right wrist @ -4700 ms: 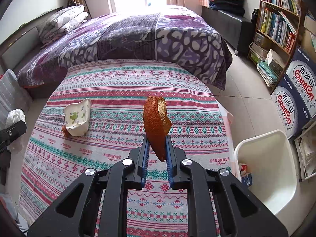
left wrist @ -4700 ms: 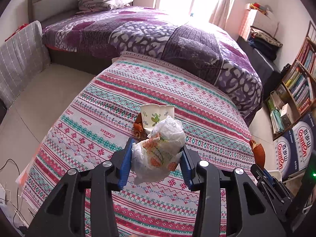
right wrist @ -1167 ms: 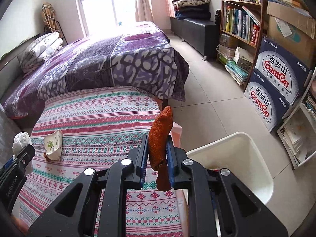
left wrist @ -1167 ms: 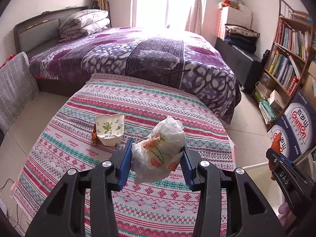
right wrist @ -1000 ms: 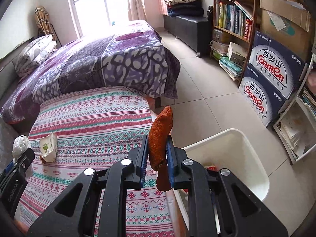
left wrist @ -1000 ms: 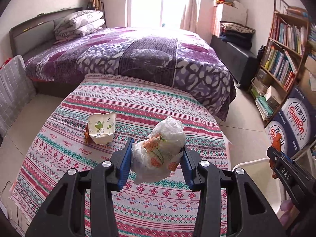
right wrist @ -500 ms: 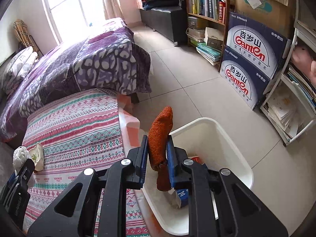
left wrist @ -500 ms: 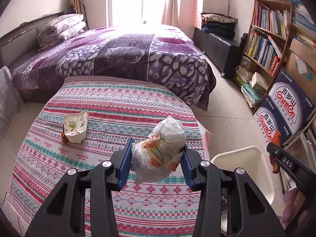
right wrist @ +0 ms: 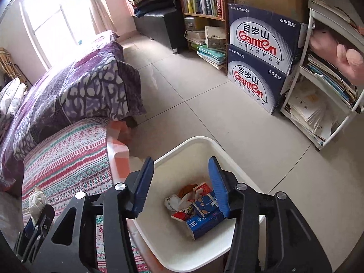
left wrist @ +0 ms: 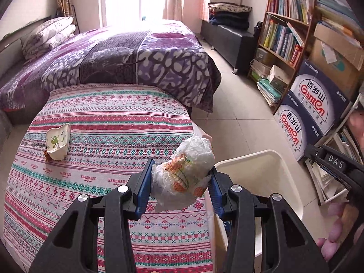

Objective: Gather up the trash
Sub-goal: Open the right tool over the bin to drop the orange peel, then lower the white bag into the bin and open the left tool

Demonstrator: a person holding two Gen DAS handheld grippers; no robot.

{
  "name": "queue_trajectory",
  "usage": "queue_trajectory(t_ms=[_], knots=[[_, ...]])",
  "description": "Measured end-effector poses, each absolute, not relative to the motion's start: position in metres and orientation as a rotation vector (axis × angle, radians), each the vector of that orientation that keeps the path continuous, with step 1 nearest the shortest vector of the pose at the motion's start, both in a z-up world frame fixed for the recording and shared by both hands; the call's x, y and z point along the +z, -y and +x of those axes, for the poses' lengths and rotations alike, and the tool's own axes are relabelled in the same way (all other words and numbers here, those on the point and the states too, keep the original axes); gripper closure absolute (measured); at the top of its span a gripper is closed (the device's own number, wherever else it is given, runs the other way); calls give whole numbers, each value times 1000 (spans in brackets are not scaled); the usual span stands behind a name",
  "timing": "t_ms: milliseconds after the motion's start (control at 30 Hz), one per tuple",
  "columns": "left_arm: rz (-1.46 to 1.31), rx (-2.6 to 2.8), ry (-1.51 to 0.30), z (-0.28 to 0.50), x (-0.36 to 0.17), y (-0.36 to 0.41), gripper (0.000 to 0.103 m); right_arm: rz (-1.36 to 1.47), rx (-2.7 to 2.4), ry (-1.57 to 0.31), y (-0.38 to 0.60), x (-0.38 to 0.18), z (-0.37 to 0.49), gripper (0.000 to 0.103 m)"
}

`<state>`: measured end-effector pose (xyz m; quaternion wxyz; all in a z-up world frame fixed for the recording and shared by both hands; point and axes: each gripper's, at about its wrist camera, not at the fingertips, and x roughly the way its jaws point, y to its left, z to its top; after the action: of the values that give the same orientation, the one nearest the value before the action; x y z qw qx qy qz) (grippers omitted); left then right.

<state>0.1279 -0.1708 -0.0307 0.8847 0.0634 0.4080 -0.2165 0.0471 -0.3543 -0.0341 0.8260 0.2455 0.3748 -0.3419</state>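
Observation:
My left gripper (left wrist: 180, 179) is shut on a crumpled white plastic bag with orange print (left wrist: 185, 175), held above the right edge of the patterned tablecloth (left wrist: 102, 136), beside the white bin (left wrist: 257, 170). My right gripper (right wrist: 180, 184) is open and empty, right above the white bin (right wrist: 198, 141). Inside the bin lie an orange peel (right wrist: 186, 188), a blue carton (right wrist: 202, 218) and other wrappers. A crushed paper cup (left wrist: 58, 140) lies on the cloth at the left. The left gripper and its bag (right wrist: 36, 199) show at the lower left of the right wrist view.
A bed with a purple quilt (left wrist: 113, 54) stands beyond the table. Bookshelves (left wrist: 286, 22), two Ganten water boxes (right wrist: 261, 52) and a white rack (right wrist: 329, 86) line the right wall. Tiled floor (right wrist: 204, 109) lies between them and the bin.
My right gripper has swung over the bin, opened and let the orange peel drop in. My left gripper has moved right with the bag toward the bin.

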Motion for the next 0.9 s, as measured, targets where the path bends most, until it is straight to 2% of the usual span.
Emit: queue_trajectory(t_ms=[133, 433, 533, 600, 667, 733, 900], knots=[[156, -482, -848, 119, -32, 185, 58, 543, -757, -791, 367, -35, 37, 54], [209, -579, -859, 96, -38, 218, 58, 577, -829, -777, 392, -34, 17, 41], [195, -655, -888, 90, -40, 226, 56, 579, -860, -774, 398, -34, 11, 32], [188, -703, -903, 86, -40, 232, 50, 576, -885, -772, 401, -33, 8, 20], [182, -737, -906, 82, -39, 235, 40, 575, -917, -759, 403, -33, 4, 18], [168, -761, -913, 80, -39, 236, 34, 577, -932, -756, 406, -33, 2, 16], [159, -744, -930, 85, -39, 231, 33, 602, -969, -751, 412, -35, -2, 11]])
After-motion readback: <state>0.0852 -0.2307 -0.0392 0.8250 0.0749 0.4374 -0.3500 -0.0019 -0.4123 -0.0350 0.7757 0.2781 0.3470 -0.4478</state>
